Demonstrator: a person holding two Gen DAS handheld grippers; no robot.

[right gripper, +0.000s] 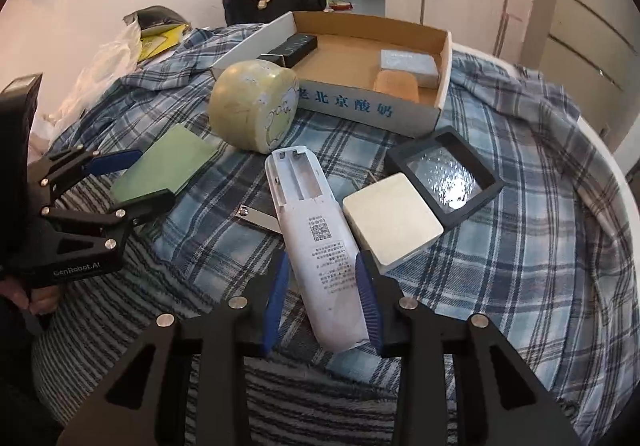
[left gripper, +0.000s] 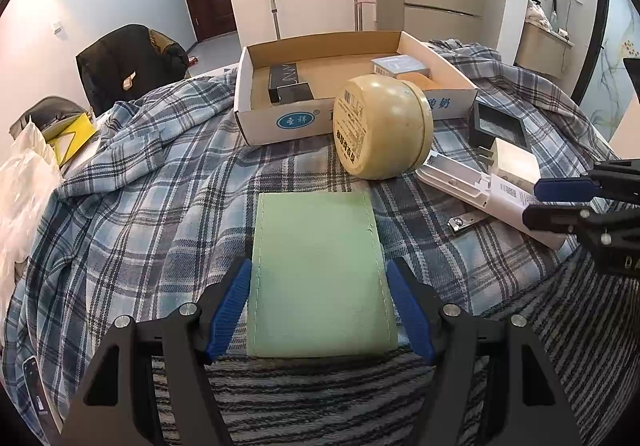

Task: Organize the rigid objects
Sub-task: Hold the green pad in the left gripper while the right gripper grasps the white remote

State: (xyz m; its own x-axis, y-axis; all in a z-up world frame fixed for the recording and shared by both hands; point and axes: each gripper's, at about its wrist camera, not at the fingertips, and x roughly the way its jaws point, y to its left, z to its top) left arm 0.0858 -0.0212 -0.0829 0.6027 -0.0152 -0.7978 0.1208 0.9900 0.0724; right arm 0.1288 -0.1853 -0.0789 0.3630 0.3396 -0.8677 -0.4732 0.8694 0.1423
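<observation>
Left gripper (left gripper: 320,310) spread wide around green pad (left gripper: 320,278) at lower centre of left view, blue fingers (left gripper: 230,306) flanking its edges; contact unclear. Right gripper (right gripper: 322,298) parted about white remote (right gripper: 316,242) at lower centre of right view, right pad touching, left pad apart. Cardboard box (left gripper: 280,122) upper centre, holding black box (left gripper: 289,83) and grey box (left gripper: 400,65). Round tin (left gripper: 382,126) just before it: barcode label in left view, drawn face only in right view. Black frame (right gripper: 444,176) and white square block (right gripper: 392,222) seen whole only in right view. Nail clipper (right gripper: 260,218) beside remote.
</observation>
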